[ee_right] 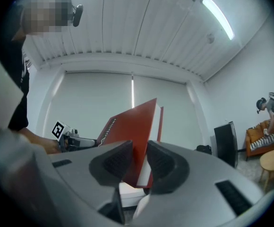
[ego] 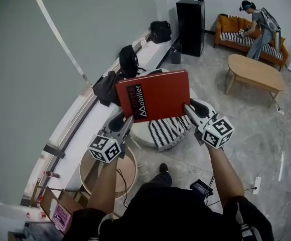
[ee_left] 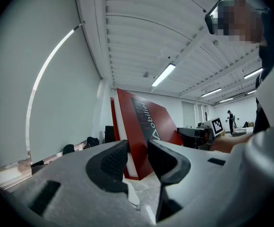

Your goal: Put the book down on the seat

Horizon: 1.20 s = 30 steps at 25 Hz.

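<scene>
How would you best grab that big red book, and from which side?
By its two near corners, coming from the person's side: the left gripper and right gripper clamp them now. The red book is wide, flat and thin, so jaws slip over an edge, and two holds should keep it steady.

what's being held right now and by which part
The red book, clamped at two corners: the left hand-held gripper on its near left corner, the right hand-held gripper on its near right corner.

On seat [ego: 138, 134]: striped cushion [ego: 169, 129] rt side; lt rim bare; bags [ego: 129, 62] on ledge [ego: 153, 51] just behind.
</scene>
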{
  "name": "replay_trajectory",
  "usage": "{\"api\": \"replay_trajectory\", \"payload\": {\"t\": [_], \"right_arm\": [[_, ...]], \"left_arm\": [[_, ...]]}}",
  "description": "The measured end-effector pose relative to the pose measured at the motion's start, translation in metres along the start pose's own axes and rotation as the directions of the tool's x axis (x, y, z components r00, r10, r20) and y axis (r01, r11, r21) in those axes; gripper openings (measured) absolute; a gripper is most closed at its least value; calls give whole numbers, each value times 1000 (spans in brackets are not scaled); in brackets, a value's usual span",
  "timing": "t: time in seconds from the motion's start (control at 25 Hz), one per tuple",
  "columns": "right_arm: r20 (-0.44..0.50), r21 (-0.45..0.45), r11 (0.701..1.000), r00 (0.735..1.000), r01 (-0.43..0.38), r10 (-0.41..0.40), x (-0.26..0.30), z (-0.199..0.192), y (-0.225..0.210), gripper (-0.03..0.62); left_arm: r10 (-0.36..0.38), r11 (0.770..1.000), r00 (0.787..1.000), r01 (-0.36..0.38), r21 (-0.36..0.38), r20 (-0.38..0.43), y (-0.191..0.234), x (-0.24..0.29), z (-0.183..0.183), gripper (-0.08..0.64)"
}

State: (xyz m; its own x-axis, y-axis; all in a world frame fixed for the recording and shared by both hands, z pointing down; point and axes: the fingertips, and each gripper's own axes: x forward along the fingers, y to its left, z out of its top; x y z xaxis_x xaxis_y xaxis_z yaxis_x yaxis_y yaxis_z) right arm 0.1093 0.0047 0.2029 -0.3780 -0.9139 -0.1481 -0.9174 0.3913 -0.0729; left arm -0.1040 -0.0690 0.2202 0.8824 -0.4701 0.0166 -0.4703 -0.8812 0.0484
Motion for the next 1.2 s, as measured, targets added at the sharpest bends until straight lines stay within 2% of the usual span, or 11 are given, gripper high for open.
{"api": "replay_trajectory", "payload": {"t": [0.36,0.64,0.96,1.2], "right_arm": [[-31,-24,998,998,62,-63,11,-7,-63,110],[-47,-31,996,996,80,-82,49,-12,-122,110],[-77,-19,996,993,84,-85,97,-18,-194,110],[-121,-28,997,990,75,-78,124,-33,-228,110]], "left_arm": [[-68,996,997,69,-61,24,16,73,-20,147],[-85,992,995,90,-92,55,50,136,-17,147],[-101,988,994,106,-116,49,94,212,-21,142],[-93,982,995,99,-160,45,117,245,-40,140]]}}
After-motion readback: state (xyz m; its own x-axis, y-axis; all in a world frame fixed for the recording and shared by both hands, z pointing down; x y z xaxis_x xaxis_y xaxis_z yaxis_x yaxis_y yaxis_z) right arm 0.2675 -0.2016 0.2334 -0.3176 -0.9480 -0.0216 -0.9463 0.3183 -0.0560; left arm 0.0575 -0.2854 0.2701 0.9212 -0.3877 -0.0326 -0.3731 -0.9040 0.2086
